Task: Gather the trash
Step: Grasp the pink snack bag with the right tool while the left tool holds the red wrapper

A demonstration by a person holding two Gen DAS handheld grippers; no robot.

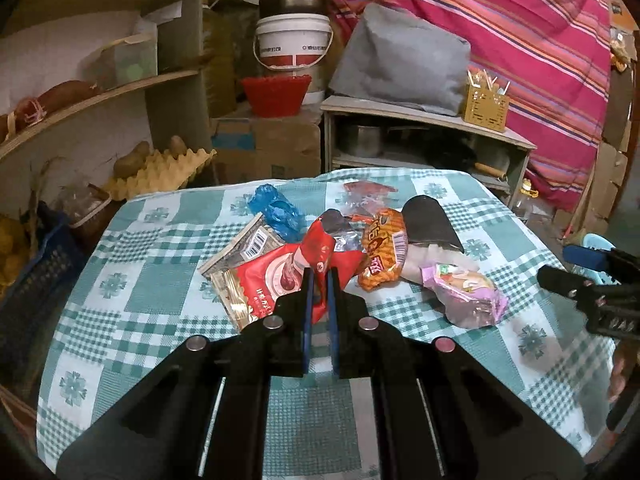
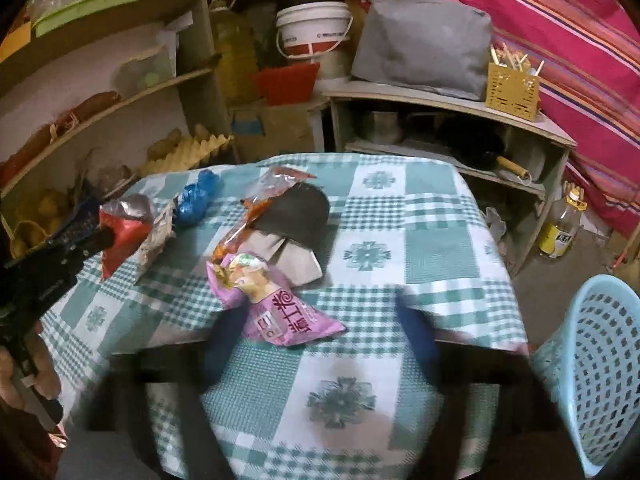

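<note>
Wrappers lie piled on the green checked tablecloth (image 1: 152, 280). My left gripper (image 1: 319, 280) is shut on a red wrapper (image 1: 320, 252), also seen in the right wrist view (image 2: 120, 236). Around it lie a red-and-tan packet (image 1: 256, 284), an orange snack bag (image 1: 382, 252), a pink wrapper (image 1: 468, 296) (image 2: 276, 308), a blue crumpled bag (image 1: 276, 210) (image 2: 198, 196) and a dark grey wrapper (image 1: 428, 222) (image 2: 298, 216). My right gripper (image 2: 320, 340) is blurred, open and empty, with fingers either side of the pink wrapper's near end. It shows at the right edge of the left wrist view (image 1: 560, 268).
A light blue perforated basket (image 2: 596, 372) stands right of the table. Behind are a low shelf (image 1: 420, 120) with a grey bag and yellow holder, a red basket (image 1: 276, 94), a white bucket, wall shelves at left, a striped cloth and a bottle (image 2: 560, 228) on the floor.
</note>
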